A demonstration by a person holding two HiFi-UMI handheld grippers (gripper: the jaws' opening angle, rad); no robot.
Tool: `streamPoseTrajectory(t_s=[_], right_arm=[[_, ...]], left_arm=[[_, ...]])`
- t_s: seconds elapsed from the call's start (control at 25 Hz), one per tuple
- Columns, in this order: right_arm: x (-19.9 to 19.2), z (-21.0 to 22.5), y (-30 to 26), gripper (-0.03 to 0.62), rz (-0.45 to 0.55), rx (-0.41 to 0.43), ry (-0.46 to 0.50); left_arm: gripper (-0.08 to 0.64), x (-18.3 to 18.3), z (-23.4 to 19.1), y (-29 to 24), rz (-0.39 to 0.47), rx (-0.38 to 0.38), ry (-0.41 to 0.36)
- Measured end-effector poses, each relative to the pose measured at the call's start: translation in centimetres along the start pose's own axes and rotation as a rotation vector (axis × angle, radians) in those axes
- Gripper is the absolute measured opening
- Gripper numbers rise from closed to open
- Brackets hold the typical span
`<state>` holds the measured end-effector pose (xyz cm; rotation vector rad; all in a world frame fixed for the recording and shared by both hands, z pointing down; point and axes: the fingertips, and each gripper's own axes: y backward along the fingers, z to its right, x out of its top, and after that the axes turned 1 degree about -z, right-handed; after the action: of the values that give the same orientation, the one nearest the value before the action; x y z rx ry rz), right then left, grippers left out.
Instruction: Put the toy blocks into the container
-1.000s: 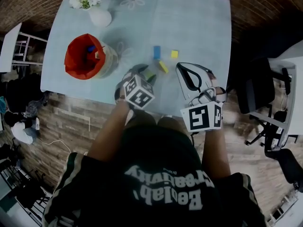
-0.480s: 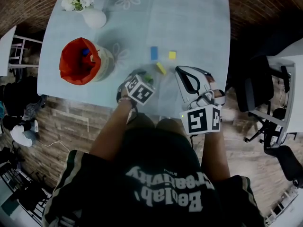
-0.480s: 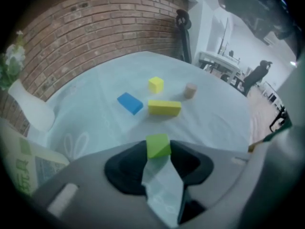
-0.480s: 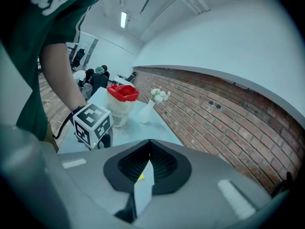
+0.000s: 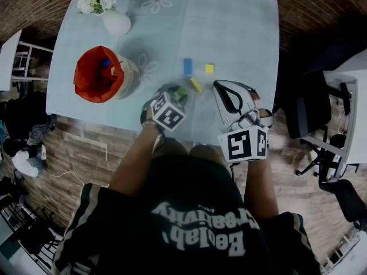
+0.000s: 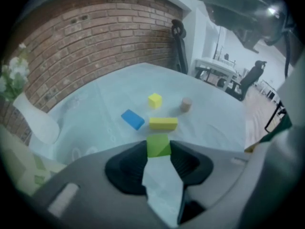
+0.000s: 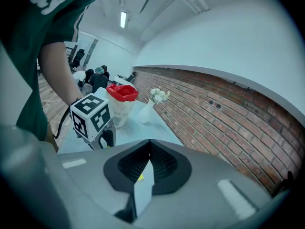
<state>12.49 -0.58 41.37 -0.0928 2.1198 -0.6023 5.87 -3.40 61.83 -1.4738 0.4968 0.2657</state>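
Observation:
A green block sits on the pale blue table, between the pads of my left gripper. Its jaws have just been closing and now press on the block's two sides. In the head view this gripper points steeply down at the green block. Just beyond lie a yellow bar, a blue block, a yellow cube and a small wooden cylinder. The red-lined container stands at the left with blocks inside. My right gripper hovers at the near table edge, shut and empty.
A white vase with flowers stands at the table's far left corner, behind the container. The near table edge runs just under both grippers. Office chairs stand on the wooden floor to the right.
My left gripper has sunk onto the green block and its jaws have narrowed around it. The right gripper has stayed where it was.

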Motion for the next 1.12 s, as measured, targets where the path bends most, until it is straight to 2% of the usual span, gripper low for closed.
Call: streamPoseTrajectory(t_s=[0.32,0.56,0.92,1.12], right_arm=[[2.5,1.9,0.5,0.006,0.069,-0.026,-0.017],[4.6,3.2,1.3,0.006,0.128,-0.049,-0.018],[6.9,4.4,2.6,0.006,0.182,-0.085,0.001],[6.8,4.1,2.3,0.006,0.172,-0.069,-0.004]], left_arm=[[0.149,7.0,-2.9,8.4,0.204,0.16,-0.085],[0.149,10.2,-3.1,14.9,0.341,0.257,-0.13],[0.149,13.1,-1.0,20.1,0.541,0.305,-0.176],[0.149,13.6,-1.0,20.8,0.551,0.314,-0.194]])
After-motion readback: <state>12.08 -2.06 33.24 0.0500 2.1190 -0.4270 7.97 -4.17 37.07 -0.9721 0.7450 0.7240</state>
